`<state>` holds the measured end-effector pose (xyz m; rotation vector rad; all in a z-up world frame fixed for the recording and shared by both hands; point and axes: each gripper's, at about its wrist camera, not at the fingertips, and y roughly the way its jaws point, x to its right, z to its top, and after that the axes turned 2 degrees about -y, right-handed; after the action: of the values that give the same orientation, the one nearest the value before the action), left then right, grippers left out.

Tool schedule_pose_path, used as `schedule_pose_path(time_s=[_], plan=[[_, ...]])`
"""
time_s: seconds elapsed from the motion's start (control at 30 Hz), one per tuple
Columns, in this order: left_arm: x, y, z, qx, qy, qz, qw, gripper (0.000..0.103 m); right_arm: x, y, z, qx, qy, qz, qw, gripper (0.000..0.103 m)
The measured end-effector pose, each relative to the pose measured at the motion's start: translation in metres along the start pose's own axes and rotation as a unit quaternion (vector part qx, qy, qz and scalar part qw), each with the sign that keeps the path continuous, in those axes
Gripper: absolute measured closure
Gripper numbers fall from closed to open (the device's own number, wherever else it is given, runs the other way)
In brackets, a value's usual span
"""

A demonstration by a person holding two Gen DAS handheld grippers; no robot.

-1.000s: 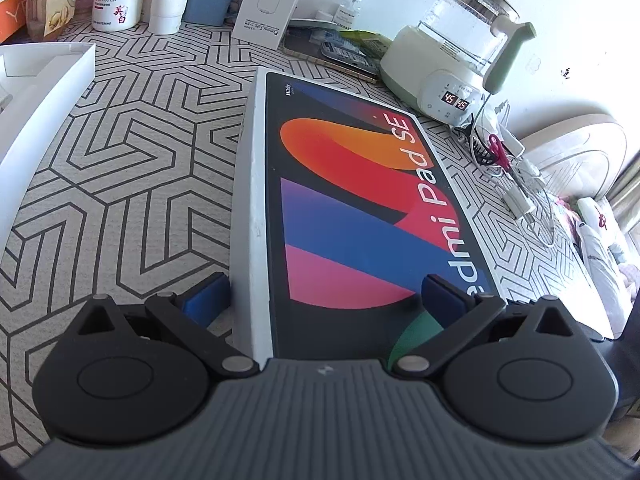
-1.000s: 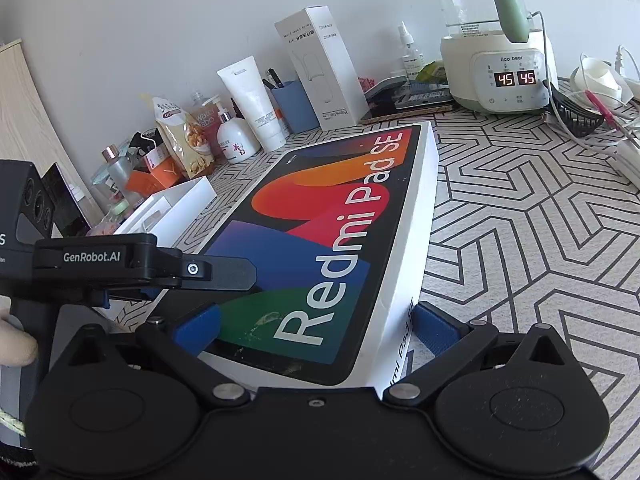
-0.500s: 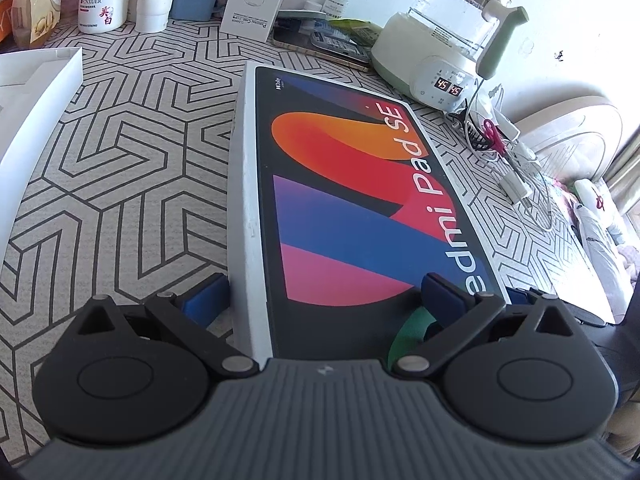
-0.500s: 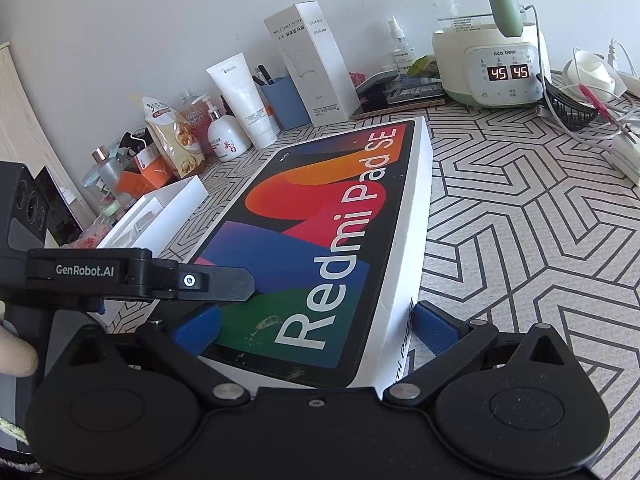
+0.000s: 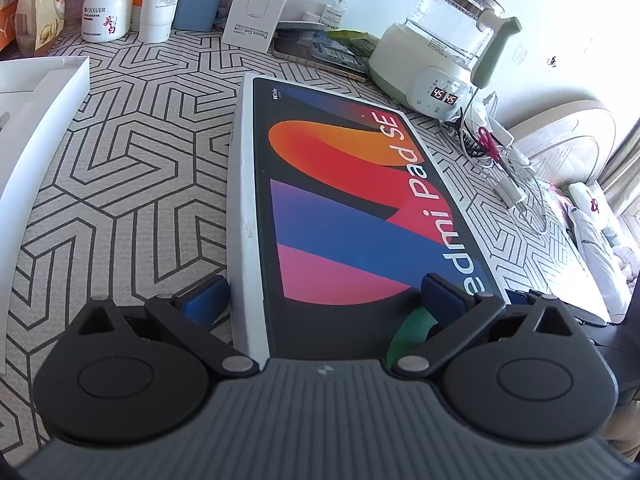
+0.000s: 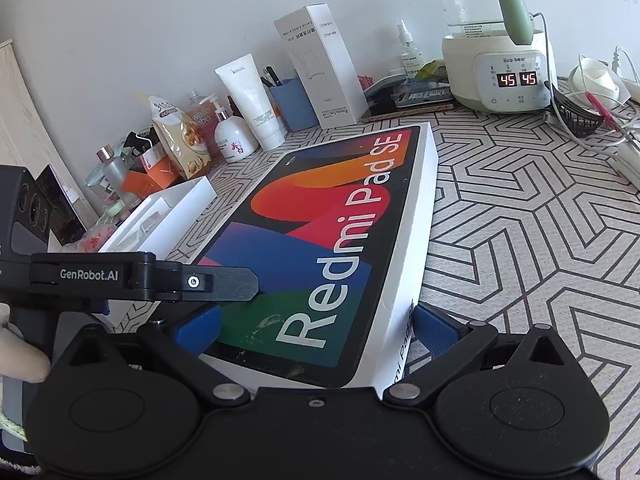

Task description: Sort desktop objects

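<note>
Left hand-held gripper (image 5: 326,300): I see its blue fingers spread wide; one pad sits beside the box's left wall, the other over the printed lid. I cannot tell whether they touch.
Right hand-held gripper (image 6: 316,330): also spread, one pad over the lid's near corner, the other just beside the right wall. I cannot tell contact here either.
Tablet box (image 5: 344,208): lies flat on the worktop (image 5: 132,168), long side running away from me, near end under both tools. I read "Redmi Pad SE" on the lid.
Open room: bare patterned worktop lies left of the box and, in the right view, broadly to its right.
White tray (image 6: 168,212): left of the box, apart from it; cut off by the frame in the left view.
Left tool body: in the right view I read "GenRobot.AI" on it.
Kettle base (image 6: 508,76): far right corner, display reads "45 45".
Tall white carton (image 6: 320,68): upright by the wall; its print is too small to read.
Back row: bottles, a tube and a blue cup (image 6: 292,102) crowd the wall.
Cables (image 5: 504,160): tangled at the worktop's far right edge.
</note>
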<state>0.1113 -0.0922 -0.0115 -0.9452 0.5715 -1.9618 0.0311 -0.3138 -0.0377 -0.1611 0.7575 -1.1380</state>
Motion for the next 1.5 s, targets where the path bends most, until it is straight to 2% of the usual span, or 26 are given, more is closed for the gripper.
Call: schedule_pose_path(time_s=[0.57, 0.7, 0.83, 0.9, 1.0, 1.3, 1.5], plan=[[-0.008, -0.045, -0.012, 0.031, 0.007, -0.009, 0.9994, 0.0, -0.023, -0.02, -0.006, 0.019, 0.019, 0.037, 0.999, 0.0], [-0.013, -0.052, -0.019, 0.031, 0.006, -0.007, 0.9995, 0.0, -0.031, -0.022, -0.01, 0.013, 0.02, 0.044, 0.999, 0.0], [-0.023, -0.049, -0.023, 0.006, 0.002, -0.002, 1.0, 0.0, -0.038, -0.016, -0.016, -0.003, 0.005, 0.043, 0.999, 0.0], [-0.036, -0.041, -0.02, -0.021, -0.014, -0.015, 0.9996, 0.0, -0.036, -0.007, -0.017, -0.016, -0.003, 0.039, 0.999, 0.001], [-0.05, -0.036, -0.017, -0.032, -0.036, -0.031, 0.9983, 0.0, -0.03, 0.006, -0.016, -0.035, -0.01, 0.034, 0.999, 0.004], [-0.051, -0.027, -0.003, -0.025, -0.029, -0.006, 0.9993, 0.0, -0.021, 0.032, 0.006, -0.039, -0.015, 0.037, 0.998, 0.003], [-0.041, -0.036, -0.005, -0.012, 0.02, -0.006, 0.9997, 0.002, -0.021, 0.037, 0.012, -0.054, -0.014, 0.046, 0.997, 0.005]])
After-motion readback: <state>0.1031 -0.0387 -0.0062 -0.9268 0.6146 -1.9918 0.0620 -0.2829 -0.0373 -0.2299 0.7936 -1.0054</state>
